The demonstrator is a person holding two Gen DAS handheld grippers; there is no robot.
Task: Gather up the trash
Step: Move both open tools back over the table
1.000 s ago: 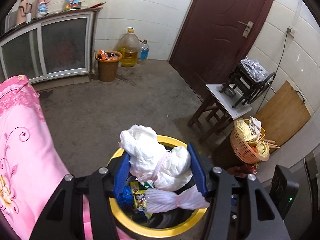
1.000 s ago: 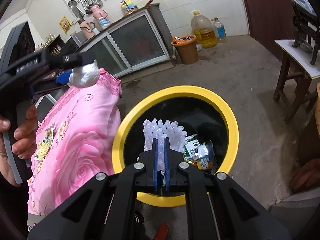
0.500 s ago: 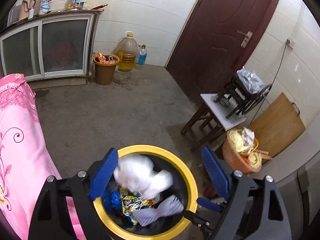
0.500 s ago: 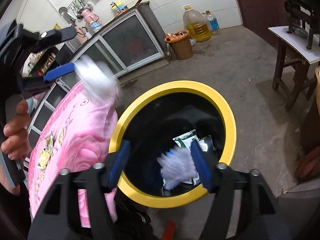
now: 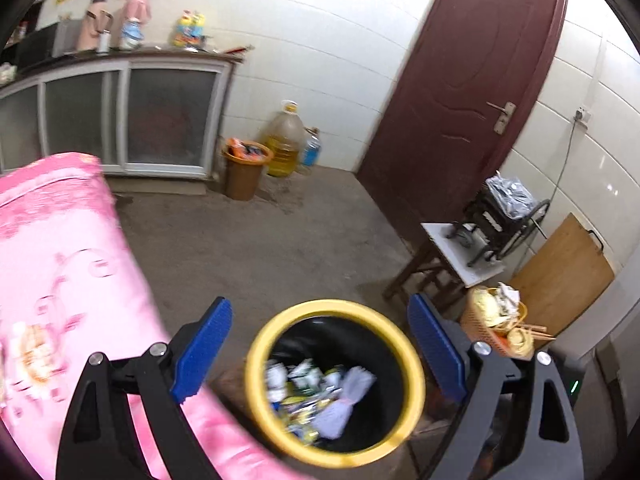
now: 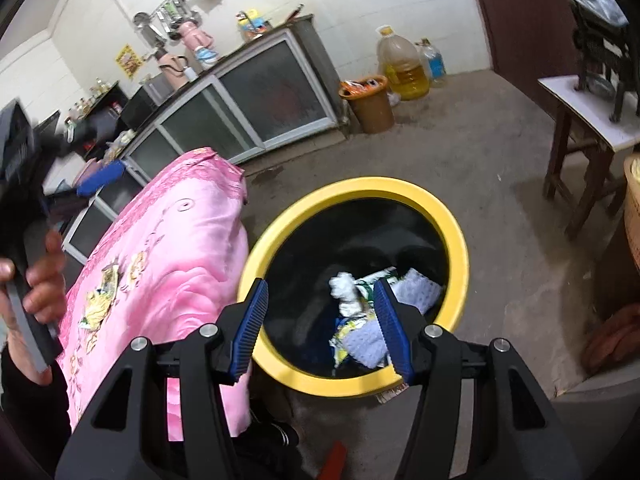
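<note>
Both wads have dropped since the earlier frames: my left gripper (image 5: 320, 356) has just been opening and stands spread and empty, while my right gripper (image 6: 320, 328) has just been opening too, parted with nothing between its pads. Below and ahead of both sits the yellow-rimmed bin (image 6: 456, 236), nearer my right, holding the trash (image 6: 348, 292), crumpled white paper, bubble wrap and wrappers heaped loosely
</note>
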